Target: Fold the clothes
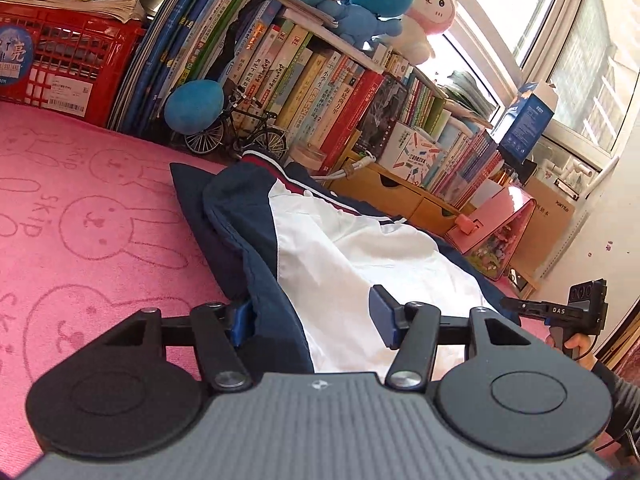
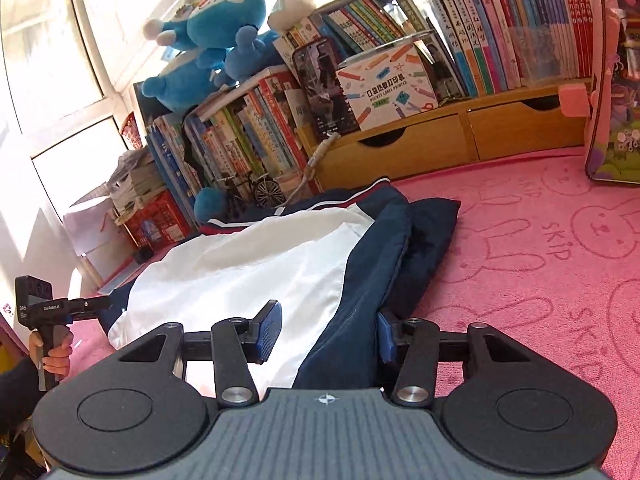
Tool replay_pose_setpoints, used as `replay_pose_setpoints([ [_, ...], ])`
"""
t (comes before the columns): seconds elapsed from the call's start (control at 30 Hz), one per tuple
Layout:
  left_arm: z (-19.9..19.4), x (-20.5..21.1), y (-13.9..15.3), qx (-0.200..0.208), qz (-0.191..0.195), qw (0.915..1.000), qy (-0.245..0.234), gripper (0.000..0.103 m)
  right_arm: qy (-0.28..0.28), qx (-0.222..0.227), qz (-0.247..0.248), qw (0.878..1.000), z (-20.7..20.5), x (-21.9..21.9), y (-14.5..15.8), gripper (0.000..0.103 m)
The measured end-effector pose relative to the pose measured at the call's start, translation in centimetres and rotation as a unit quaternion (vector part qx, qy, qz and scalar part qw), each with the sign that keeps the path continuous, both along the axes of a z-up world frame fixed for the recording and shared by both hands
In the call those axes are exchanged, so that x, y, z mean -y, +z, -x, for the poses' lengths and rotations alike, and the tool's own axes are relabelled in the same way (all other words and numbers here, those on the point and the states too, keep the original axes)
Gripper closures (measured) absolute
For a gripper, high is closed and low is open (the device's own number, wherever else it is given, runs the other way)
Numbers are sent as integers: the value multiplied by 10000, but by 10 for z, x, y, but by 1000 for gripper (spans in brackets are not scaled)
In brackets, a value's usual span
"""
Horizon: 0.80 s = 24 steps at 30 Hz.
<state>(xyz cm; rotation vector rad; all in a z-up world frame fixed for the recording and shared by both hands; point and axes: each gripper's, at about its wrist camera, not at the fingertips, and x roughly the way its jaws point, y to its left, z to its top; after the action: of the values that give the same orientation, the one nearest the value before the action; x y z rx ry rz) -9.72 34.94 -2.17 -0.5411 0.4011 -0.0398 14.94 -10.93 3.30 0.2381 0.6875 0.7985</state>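
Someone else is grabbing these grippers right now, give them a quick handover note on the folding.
Left gripper: open, straddling the jacket's near edge.
Right gripper: open, straddling the same edge at the other end.
Jacket: lies on the pink mat, white panel up, navy sides folded in.
Done: sides look folded in.
Left: close both on the edge, fold it away toward the books.
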Motion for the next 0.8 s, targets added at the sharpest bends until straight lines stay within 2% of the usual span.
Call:
replay_pose_setpoints([
  [0.03,1,-1,1,59,57,10000,6,60,-56,-66,-25,10000,-2,2,-2,86],
  [0.13,12,-4,5,218,-7,9998,-30,63,-26,46,-505,9987,4,18,5,88],
  [0.2,15,-5,5,49,-180,9998,-65,61,46,81,-347,9994,6,21,8,88],
  [0.23,12,-4,4,-139,-254,9996,-63,57,79,88,-239,9996,6,23,10,88],
  [0.3,7,-1,1,-457,-375,9983,3,55,-5,-17,-13,10000,4,22,7,88],
  [0.4,5,6,2,-437,-576,9974,37,47,-207,48,-26,9998,4,21,4,86],
  [0.5,2,12,4,-425,-785,9960,62,43,-390,131,-5,9992,2,17,2,83],
  [0.57,0,17,6,-417,-925,9948,79,40,-466,175,142,9987,-4,10,0,75],
  [0.63,-3,21,8,-409,-1064,9934,96,37,-429,153,166,9988,-9,3,-3,73],
  [0.67,-4,24,8,-404,-1134,9927,104,37,-409,133,140,9990,-10,0,-5,73],
  [0.73,-4,27,10,-344,-1241,9916,110,52,-294,183,193,9992,-6,-7,-4,74],
  [0.77,-1,26,11,-221,-1189,9926,80,58,-192,242,264,9992,-1,-7,-3,74],
  [0.8,3,23,10,-112,-1072,9942,34,60,-77,310,348,9989,4,-7,-1,75],
])
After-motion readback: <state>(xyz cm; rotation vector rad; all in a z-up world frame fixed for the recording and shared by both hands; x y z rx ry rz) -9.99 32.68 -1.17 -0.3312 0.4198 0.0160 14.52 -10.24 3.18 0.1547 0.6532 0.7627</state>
